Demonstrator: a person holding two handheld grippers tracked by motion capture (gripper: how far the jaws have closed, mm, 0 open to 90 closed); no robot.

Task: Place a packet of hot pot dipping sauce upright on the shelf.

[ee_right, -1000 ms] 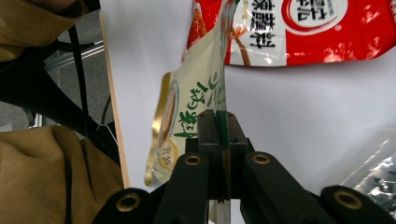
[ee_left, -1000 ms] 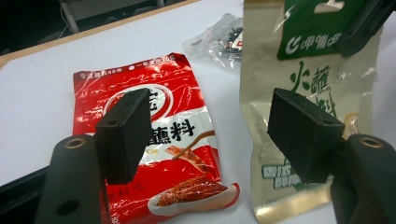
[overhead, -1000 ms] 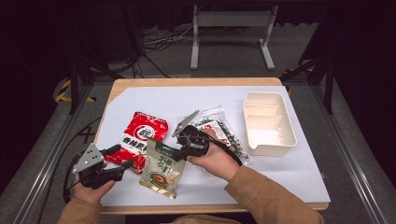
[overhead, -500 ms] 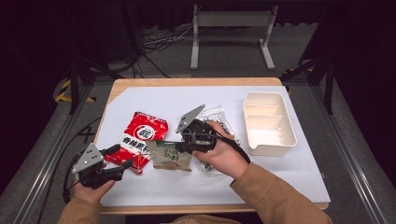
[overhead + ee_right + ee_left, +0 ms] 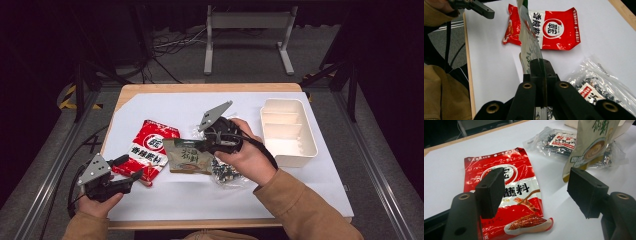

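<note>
The right gripper (image 5: 207,146) is clamped on the edge of the beige-green pouch (image 5: 187,156); in the right gripper view the two black jaws meet flat against each other with the pouch's thin edge pinched between them. The pouch extends out from the jaw tips toward the person's left, clear of the white table cover (image 5: 165,107), between the red sachet (image 5: 147,148) and the clear bag of dark pieces (image 5: 227,172). In the left gripper view the pouch (image 5: 594,142) hangs in front of the clear bag (image 5: 556,141), its lower corner just above the cover.

The left gripper (image 5: 131,169) is released: its jaws stand wide apart with nothing between the pads. It sits at the near left corner of the table, jaw tips pointing toward the near end of the red sachet. In the left gripper view the sachet (image 5: 506,192) lies flat beyond and between the two pads.

The white compartment tray (image 5: 289,131) stands at the right side of the table, just beyond the right hand (image 5: 247,155), well apart from the red sachet
</note>
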